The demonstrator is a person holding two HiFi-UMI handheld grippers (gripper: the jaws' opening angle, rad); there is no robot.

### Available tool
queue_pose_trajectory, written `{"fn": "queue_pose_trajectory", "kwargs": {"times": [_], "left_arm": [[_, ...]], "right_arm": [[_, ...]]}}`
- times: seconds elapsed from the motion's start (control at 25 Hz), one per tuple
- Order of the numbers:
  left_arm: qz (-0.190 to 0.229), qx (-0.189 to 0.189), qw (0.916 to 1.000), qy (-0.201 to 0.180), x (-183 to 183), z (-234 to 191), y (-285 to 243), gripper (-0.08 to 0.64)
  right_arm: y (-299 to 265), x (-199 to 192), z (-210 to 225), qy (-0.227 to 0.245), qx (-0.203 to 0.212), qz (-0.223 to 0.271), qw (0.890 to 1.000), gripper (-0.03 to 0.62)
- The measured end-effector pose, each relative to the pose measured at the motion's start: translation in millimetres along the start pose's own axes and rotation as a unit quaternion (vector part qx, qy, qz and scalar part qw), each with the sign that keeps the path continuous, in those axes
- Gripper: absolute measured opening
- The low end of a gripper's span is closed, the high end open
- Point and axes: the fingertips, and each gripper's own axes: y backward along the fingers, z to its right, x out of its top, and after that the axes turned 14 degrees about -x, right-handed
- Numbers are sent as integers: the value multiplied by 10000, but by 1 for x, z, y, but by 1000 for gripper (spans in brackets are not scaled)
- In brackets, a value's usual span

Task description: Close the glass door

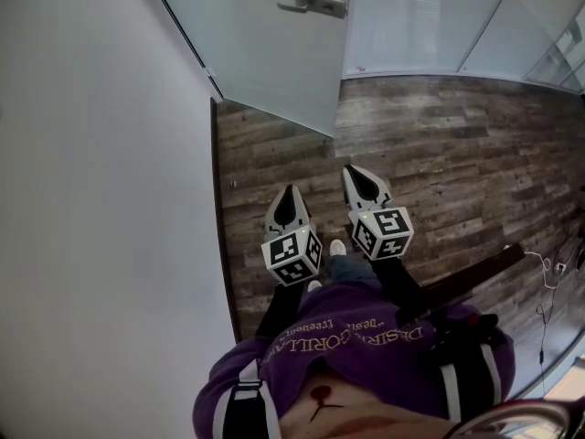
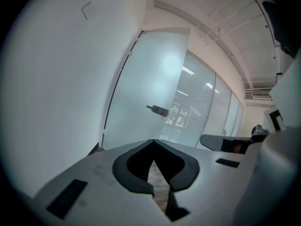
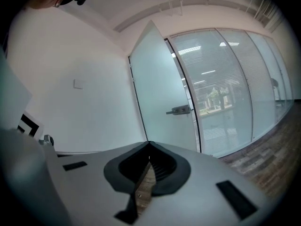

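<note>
Hoodie: purple hoodie [image 1: 356, 337] with print is seen lowest in the head view, nearest the lens; a white shoe [image 1: 337, 247] is seen just past it.
Left gripper: left gripper [image 1: 290, 190] is held out over the floor, tip aimed ahead at the door; in its own view [image 2: 153, 140] the jaws are pressed together, nothing pinched.
Right gripper: right gripper [image 1: 353, 170] is carried just beside the left and a little further forward; jaws [image 3: 149, 142] are pressed together too, nothing between them.
Floor: dark wood plank floor [image 1: 439, 154] is crossed between grippers and door; cables [image 1: 548, 273] are seen at the far right, well off the line of approach.
Wall: white wall [image 1: 101, 199] runs along the left side up to the door's hinge side.
Glass door: frosted glass door [image 1: 265, 53] is found ahead, well apart from both grippers — leaf swung out at an angle from the glass partition [image 1: 420, 16], not yet closed.
Handle: lever handle [image 1: 315, 5] is set near the leaf's free edge, untouched.
Stage: approach is judged under way; no contact has been made.
Risk 1: pinched-shut tips could be skidded off the smooth glass if the push is made at a slant.
Risk 2: leaf could be slammed into the frame if too much force is given — glass edge or latch could be knocked.
Risk 3: a tip could be caught between free edge and partition if it is left near the gap as the leaf is swung shut.
Risk 4: latch may not be engaged if the push is made close to the hinge side or stopped early.
</note>
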Motion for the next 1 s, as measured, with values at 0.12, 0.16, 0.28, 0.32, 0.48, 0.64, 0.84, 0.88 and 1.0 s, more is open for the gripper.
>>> {"fn": "queue_pose_trajectory", "kwargs": {"times": [0.12,0.16,0.28,0.32,0.48,0.64,0.84,0.88,1.0], "left_arm": [[41,33,10000,-4,10,1,-28,2],[46,51,10000,6,12,1,-36,2],[49,107,9999,45,15,-2,-57,2],[46,120,9999,61,15,-3,-64,2],[97,144,9998,94,19,-2,-91,2],[151,135,9998,58,27,1,-112,2],[118,168,9998,65,27,-3,-126,0],[104,171,9998,60,26,-4,-129,0],[69,179,9998,48,27,-7,-136,2]], "right_arm": [[-24,13,14,-26,41,12,10000,-3],[-31,16,17,-25,63,6,10000,-4],[-52,22,25,18,139,-26,9999,-3],[-59,24,28,33,160,-35,9999,-3],[-80,31,39,98,231,-52,9997,-3],[-98,41,51,105,237,-18,9997,-3],[-111,42,55,84,279,-45,9996,-4],[-113,41,56,74,274,-55,9996,-3],[-121,41,60,42,242,-87,9997,-3]]}}
